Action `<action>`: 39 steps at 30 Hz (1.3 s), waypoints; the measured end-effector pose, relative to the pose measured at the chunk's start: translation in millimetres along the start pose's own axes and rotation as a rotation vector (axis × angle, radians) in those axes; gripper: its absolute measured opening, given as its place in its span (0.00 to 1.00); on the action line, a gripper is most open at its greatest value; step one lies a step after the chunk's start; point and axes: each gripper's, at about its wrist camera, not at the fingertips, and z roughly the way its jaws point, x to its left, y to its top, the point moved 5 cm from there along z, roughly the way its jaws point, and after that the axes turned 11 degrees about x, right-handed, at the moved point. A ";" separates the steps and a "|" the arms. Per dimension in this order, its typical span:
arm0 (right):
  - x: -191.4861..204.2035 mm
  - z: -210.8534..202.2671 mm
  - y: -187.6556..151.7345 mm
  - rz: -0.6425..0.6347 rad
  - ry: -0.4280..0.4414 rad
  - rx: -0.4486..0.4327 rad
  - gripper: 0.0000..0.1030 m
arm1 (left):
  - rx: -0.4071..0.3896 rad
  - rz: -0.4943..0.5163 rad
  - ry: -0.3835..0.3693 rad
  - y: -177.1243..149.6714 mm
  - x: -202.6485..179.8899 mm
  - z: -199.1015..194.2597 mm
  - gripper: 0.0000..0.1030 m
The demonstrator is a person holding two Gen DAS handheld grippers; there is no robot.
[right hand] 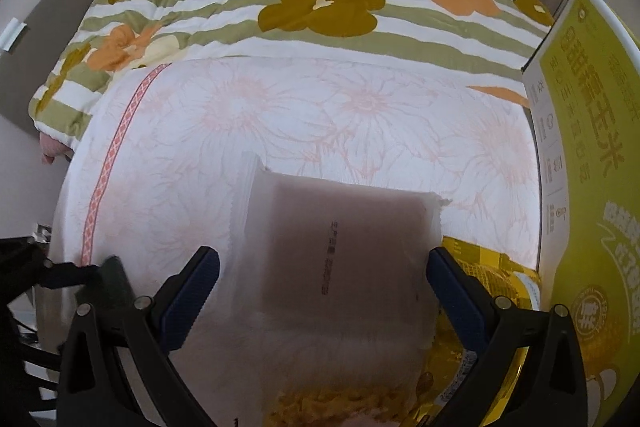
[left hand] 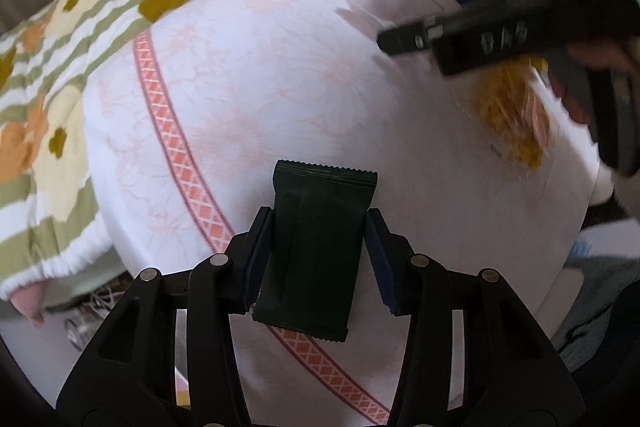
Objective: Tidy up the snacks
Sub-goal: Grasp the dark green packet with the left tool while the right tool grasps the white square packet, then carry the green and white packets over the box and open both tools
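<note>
Cardboard box, yellow-green and printed, stands at the cloth's right edge, contents hidden. Left gripper points steeply down, clamped on a dark green foil snack pack. Right gripper, spread wide, straddles a translucent white snack bag on the floral tablecloth, pads apart from it.

Dark packet between left claw fingers; box right of tablecloth.

The yellow-green box runs off the right edge; the pale packet is motion-blurred.
</note>
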 end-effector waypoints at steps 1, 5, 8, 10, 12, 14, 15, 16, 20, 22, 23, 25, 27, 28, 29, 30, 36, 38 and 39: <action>-0.3 1.8 1.5 -0.001 -0.002 -0.006 1.00 | -0.008 -0.015 -0.003 1.0 2.6 -2.8 0.41; -1.2 12.4 4.1 -0.010 -0.010 -0.016 1.00 | -0.036 -0.076 -0.008 4.8 12.2 -14.2 0.41; 1.3 8.8 2.4 -0.024 -0.035 -0.050 0.88 | -0.058 -0.109 -0.008 8.0 17.1 -20.5 0.41; -0.3 4.6 2.4 -0.013 -0.025 -0.063 0.75 | -0.072 -0.129 -0.012 8.8 19.0 -24.0 0.41; 0.2 0.9 1.9 -0.012 -0.023 -0.076 0.70 | -0.086 -0.145 -0.016 8.8 20.3 -27.5 0.41; 3.4 -2.9 0.7 -0.017 -0.007 -0.083 0.69 | -0.094 -0.154 -0.015 6.8 20.4 -31.4 0.41; 5.7 -5.5 -0.2 -0.015 0.010 -0.089 0.69 | -0.101 -0.159 -0.013 7.0 21.2 -34.1 0.41; 8.9 -9.2 -1.3 -0.013 0.021 -0.098 0.69 | -0.108 -0.164 -0.013 7.3 22.6 -36.5 0.41; 20.5 -28.9 -4.8 -0.013 0.049 -0.140 0.68 | -0.140 -0.184 -0.003 5.8 25.9 -51.7 0.41; 24.7 -43.6 -6.0 -0.003 0.070 -0.168 0.68 | -0.160 -0.185 0.005 5.0 26.4 -61.8 0.41; 26.0 -50.7 -6.6 0.000 0.076 -0.179 0.68 | -0.172 -0.184 0.008 4.9 26.0 -67.4 0.41; 27.4 -69.6 -9.3 0.009 0.083 -0.206 0.68 | -0.199 -0.180 0.008 5.4 24.6 -80.8 0.41; 26.7 -87.5 -11.4 0.021 0.088 -0.235 0.68 | -0.232 -0.170 0.006 8.1 21.4 -95.9 0.41; 25.4 -99.2 -12.9 0.030 0.088 -0.252 0.68 | -0.247 -0.162 0.008 10.1 19.1 -103.3 0.41; 23.9 -108.9 -14.4 0.038 0.086 -0.266 0.68 | -0.268 -0.151 0.009 12.9 15.8 -112.8 0.41; 21.1 -122.4 -16.9 0.048 0.083 -0.285 0.68 | -0.281 -0.144 0.009 15.4 13.3 -119.5 0.41; -2.6 -178.5 -30.6 0.095 0.086 -0.376 0.68 | -0.358 -0.078 0.030 40.6 -18.1 -163.2 0.41; -13.7 -193.7 -34.8 0.105 0.088 -0.404 0.68 | -0.377 -0.054 0.040 52.5 -33.0 -174.2 0.41; -20.4 -200.7 -37.6 0.109 0.090 -0.417 0.68 | -0.384 -0.045 0.042 57.7 -40.0 -178.3 0.41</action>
